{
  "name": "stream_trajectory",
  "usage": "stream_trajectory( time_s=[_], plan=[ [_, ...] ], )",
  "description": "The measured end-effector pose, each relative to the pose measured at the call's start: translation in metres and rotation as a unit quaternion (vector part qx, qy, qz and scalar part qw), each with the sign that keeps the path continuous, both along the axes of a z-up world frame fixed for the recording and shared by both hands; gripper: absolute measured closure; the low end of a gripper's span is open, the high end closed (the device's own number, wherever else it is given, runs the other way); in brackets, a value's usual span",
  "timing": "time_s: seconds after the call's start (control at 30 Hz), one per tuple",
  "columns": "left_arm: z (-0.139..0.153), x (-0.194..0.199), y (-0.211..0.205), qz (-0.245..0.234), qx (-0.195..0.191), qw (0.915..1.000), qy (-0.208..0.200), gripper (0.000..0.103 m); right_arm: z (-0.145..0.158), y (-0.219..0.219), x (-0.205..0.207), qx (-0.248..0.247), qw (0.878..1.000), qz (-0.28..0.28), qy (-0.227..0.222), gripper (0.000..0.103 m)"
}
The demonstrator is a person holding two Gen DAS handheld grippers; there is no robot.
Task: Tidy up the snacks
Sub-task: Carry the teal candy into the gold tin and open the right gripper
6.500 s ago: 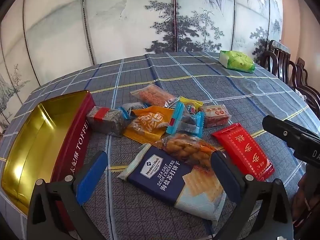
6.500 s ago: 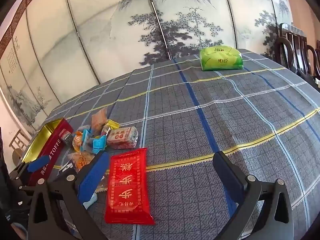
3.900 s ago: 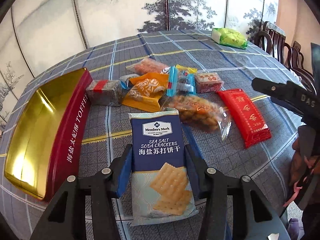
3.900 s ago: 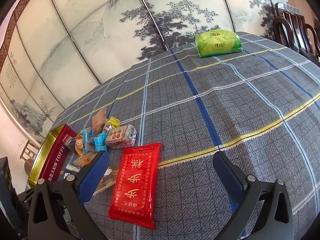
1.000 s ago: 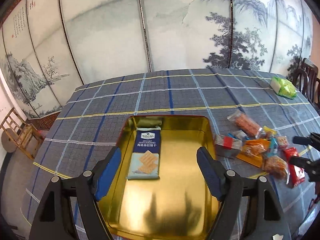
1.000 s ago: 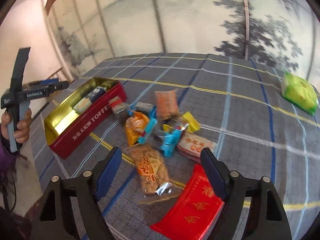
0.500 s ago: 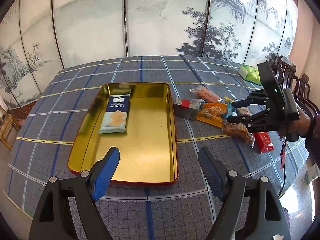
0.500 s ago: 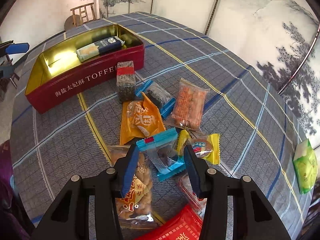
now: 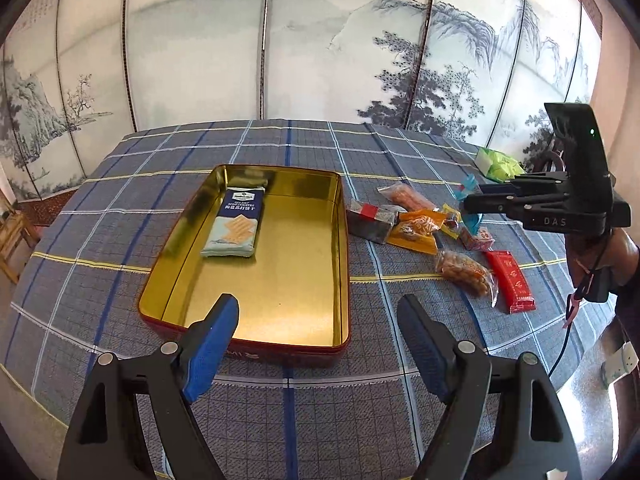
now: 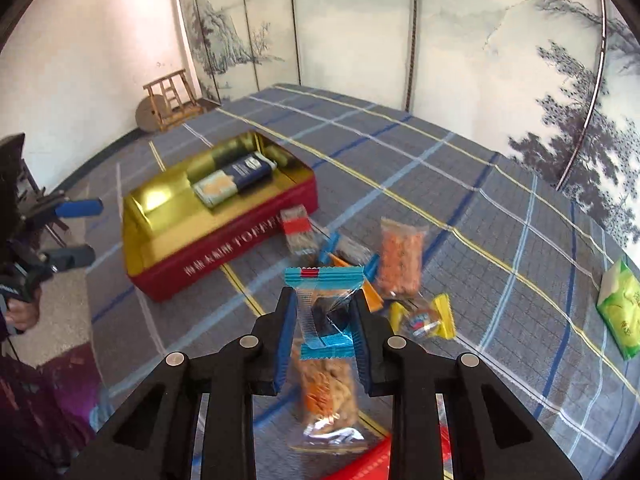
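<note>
A red toffee tin point(image 9: 340, 236) with a gold inside lies open on the checked tablecloth and holds a blue soda cracker pack point(image 9: 236, 224); the tin also shows in the right wrist view point(image 10: 224, 256). My left gripper point(image 9: 316, 336) is open and empty above the tin's near edge. My right gripper point(image 10: 325, 312) is shut on a blue-edged clear snack packet point(image 10: 325, 300) and holds it above the snack pile. In the left wrist view that gripper point(image 9: 472, 204) hangs over the pile. A peanut bag point(image 9: 466, 272), a red packet point(image 9: 512, 280) and an orange packet point(image 9: 416, 228) lie there.
A dark snack block with a red band point(image 10: 296, 232), an orange cracker bag point(image 10: 402, 256) and a yellow-wrapped candy point(image 10: 424, 316) lie beside the tin. A green tissue pack point(image 10: 620, 304) sits at the table's far right. A wooden stool point(image 10: 170, 98) stands by the wall.
My right gripper has closed on the blue-edged packet and lifted it off the pile. My left gripper has drawn back a little from the tin and stays open.
</note>
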State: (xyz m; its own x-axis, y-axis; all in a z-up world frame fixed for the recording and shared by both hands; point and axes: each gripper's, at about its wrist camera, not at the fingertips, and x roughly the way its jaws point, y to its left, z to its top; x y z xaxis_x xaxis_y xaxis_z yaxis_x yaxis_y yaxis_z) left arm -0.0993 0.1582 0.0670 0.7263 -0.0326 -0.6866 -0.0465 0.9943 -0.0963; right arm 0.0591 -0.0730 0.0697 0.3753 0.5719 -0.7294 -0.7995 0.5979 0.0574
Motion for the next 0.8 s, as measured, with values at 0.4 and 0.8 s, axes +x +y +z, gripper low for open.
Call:
stream_trajectory(
  time_s=[0.4, 0.8],
  plan=[
    [0.013, -0.018, 0.018, 0.031, 0.043, 0.9985, -0.015, 0.020, 0.011, 0.137, 0.031, 0.062, 0.994, 0.009, 0.086, 0.075],
    [0.009, -0.015, 0.040, 0.053, 0.073, 0.9959, -0.006, 0.010, -0.043, 0.193, 0.082, 0.040, 0.984, -0.058, 0.163, 0.075]
  ],
)
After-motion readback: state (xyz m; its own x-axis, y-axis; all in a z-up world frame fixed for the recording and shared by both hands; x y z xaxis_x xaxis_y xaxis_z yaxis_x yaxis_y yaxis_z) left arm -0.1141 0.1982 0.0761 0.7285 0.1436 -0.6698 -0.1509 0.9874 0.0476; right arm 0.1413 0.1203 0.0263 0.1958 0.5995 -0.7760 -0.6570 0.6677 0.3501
